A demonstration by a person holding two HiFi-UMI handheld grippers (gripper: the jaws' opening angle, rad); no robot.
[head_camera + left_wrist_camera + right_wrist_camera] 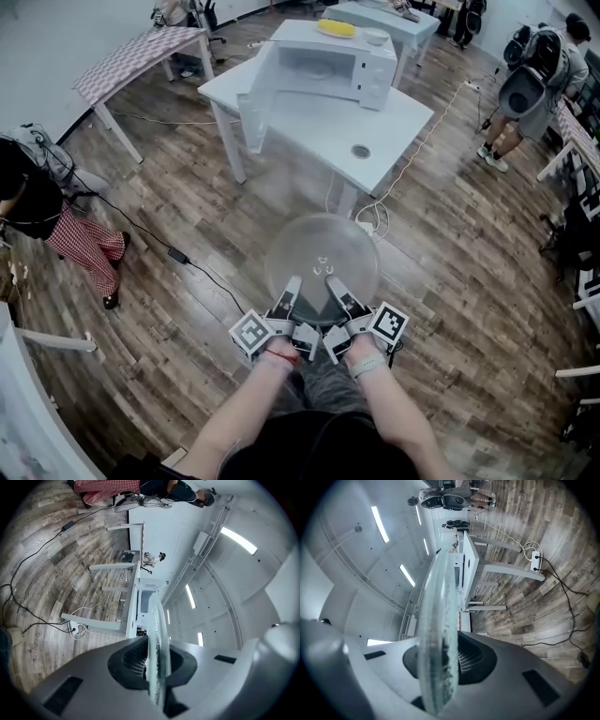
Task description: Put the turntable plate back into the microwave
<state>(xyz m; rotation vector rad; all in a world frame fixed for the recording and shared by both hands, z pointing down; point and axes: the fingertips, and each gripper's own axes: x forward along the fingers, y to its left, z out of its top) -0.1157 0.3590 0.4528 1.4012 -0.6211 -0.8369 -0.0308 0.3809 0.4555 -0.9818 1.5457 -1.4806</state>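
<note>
**Clear glass turntable plate (322,255) being carried over the wooden floor (187,234), well apart from the microwave (323,62) on the white table (394,122).**

The left claw (152,667) and the right claw (440,667) are each pinching the plate's near rim, side by side, jaws pressing on both faces of the glass. The plate is showing as a round, transparent disc with a thickened edge and small moulded marks near its centre. It is likely behaving as heavy, stiff, slippery and breakable. With both grips on one edge, the far side is probably levering downward, so firm rim pressure is being called for.
</note>
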